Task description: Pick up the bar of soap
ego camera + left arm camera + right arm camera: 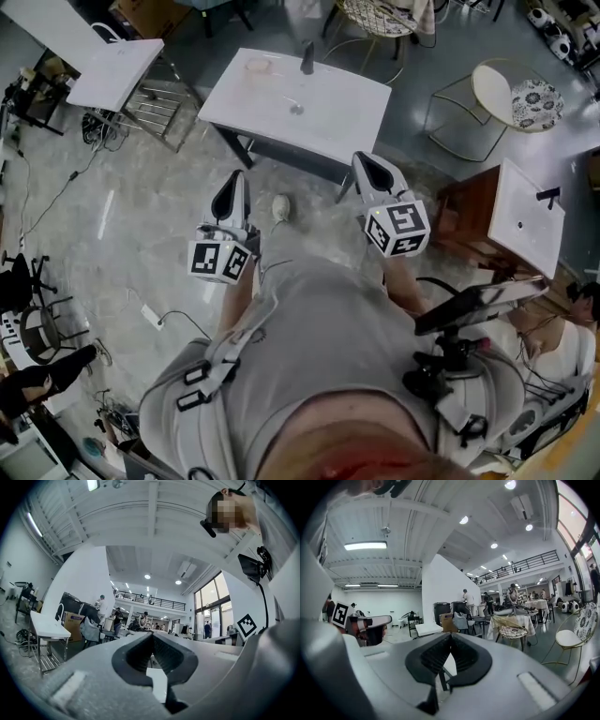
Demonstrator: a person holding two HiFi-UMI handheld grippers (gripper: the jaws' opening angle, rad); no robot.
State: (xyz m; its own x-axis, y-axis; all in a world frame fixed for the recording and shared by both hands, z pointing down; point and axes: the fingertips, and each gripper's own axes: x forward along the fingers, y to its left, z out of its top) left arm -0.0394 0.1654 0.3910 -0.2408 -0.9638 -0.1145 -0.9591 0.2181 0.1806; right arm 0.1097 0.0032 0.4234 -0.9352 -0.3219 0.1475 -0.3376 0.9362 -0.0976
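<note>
In the head view a white table [347,117] stands ahead of me. Near its far edge lies a small pale pinkish thing [258,66] that may be the soap, with a dark bottle [307,58] beside it. My left gripper [236,180] and right gripper [366,161] are held side by side at waist height, short of the table's near edge and pointing toward it. In the left gripper view the left gripper [152,635] has its jaws closed tip to tip with nothing between them. The right gripper [450,635] looks the same. Neither gripper view shows the soap.
A second white table [117,70] with a metal rack [150,105] stands at the far left. A wire chair with a patterned cushion [536,101] is at the far right, and a wooden cabinet with a white sink top [525,225] is close on my right. Cables [56,197] trail over the floor.
</note>
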